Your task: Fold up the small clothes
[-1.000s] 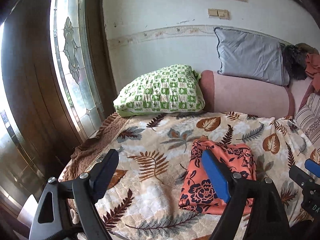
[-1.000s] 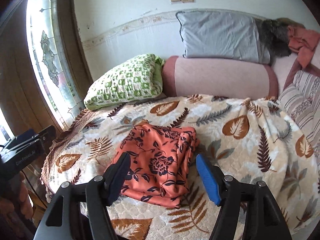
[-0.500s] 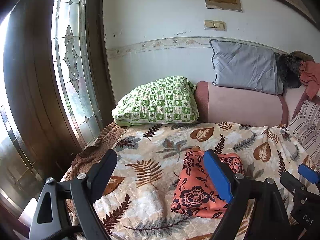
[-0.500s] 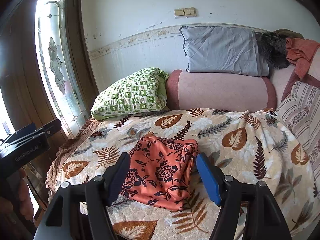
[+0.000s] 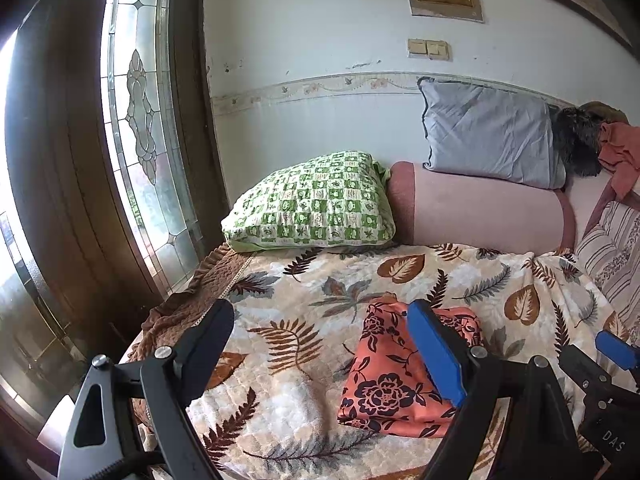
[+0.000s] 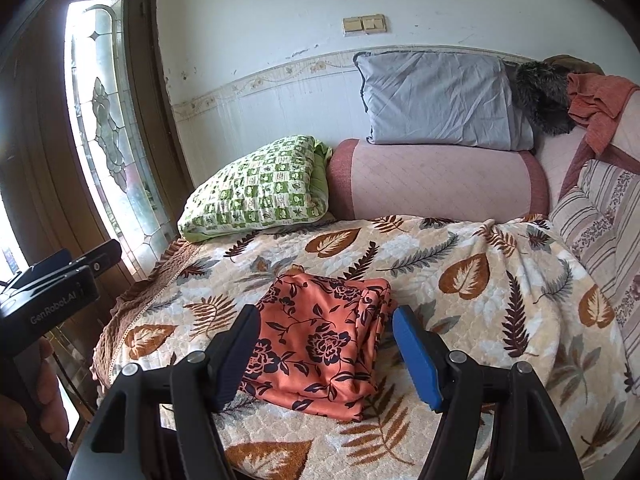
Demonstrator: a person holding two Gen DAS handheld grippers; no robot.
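Observation:
An orange cloth with dark flowers (image 5: 390, 380) lies folded into a compact rectangle on the leaf-patterned blanket (image 5: 304, 280); it also shows in the right wrist view (image 6: 320, 332). My left gripper (image 5: 320, 340) is open and empty, held above the blanket to the left of the cloth. My right gripper (image 6: 326, 340) is open and empty, held above the near part of the cloth without touching it. The right gripper also shows at the right edge of the left wrist view (image 5: 612, 352). The left gripper's body shows at the left of the right wrist view (image 6: 52, 284).
A green checked pillow (image 5: 312, 204) and a pink bolster (image 5: 480, 208) lie at the head of the bed, with a grey pillow (image 5: 488, 132) on top. A striped cushion (image 6: 600, 216) is at right. A glass-panelled wooden door (image 5: 136, 120) stands left.
Both grippers have drawn back and up from the folded cloth, so it looks smaller and lower in both views. The cloth has not moved. Both grippers stay open.

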